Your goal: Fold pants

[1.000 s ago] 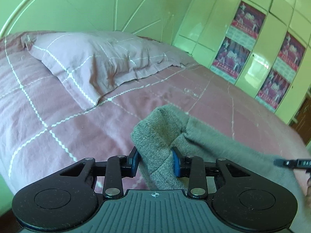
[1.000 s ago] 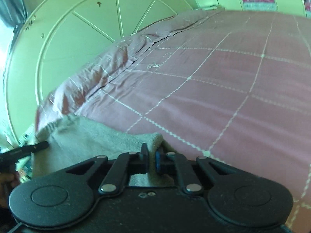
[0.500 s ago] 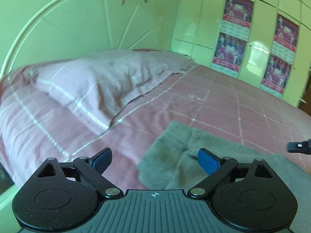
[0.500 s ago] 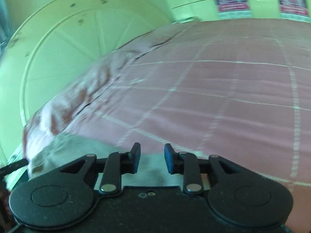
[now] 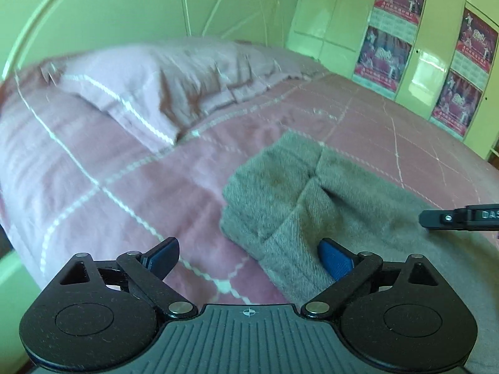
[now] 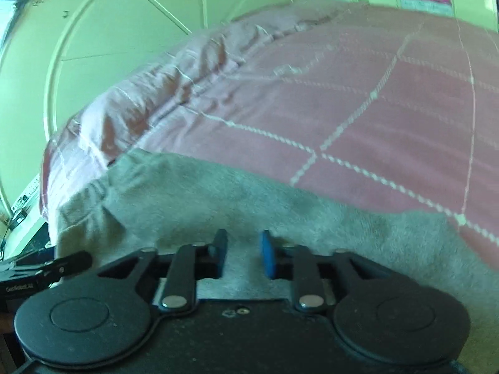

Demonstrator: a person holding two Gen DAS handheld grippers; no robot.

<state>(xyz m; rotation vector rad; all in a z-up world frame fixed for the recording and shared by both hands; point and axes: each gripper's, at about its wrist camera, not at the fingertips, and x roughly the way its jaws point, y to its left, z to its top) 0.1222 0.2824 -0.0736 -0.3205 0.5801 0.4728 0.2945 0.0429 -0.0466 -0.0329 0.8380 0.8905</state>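
grey pants (image 5: 315,199) are laid on the pink bed (image 5: 131,193), near the pillow (image 5: 174,74). fabric gripped by both tongs a second ago is now released. left tongs (image 5: 249,257) are spread wide; right tongs (image 6: 242,254) are parted, nothing held. a fold is judged placed, and smoothing or a further fold remains. partial lettering "das" is read on the right tongs' body; poster (image 5: 382,59) text is illegible.

Open bedspread (image 5: 103,187) left of the grey pants (image 5: 299,193), room for a gripper to pass there. Pillow (image 5: 162,74) blocks the head end, headboard (image 5: 109,9) behind it. Far side past the pants: bare bed (image 6: 389,118), then wardrobe doors (image 5: 436,62). Right gripper (image 5: 436,218) hangs over the pants' right part.
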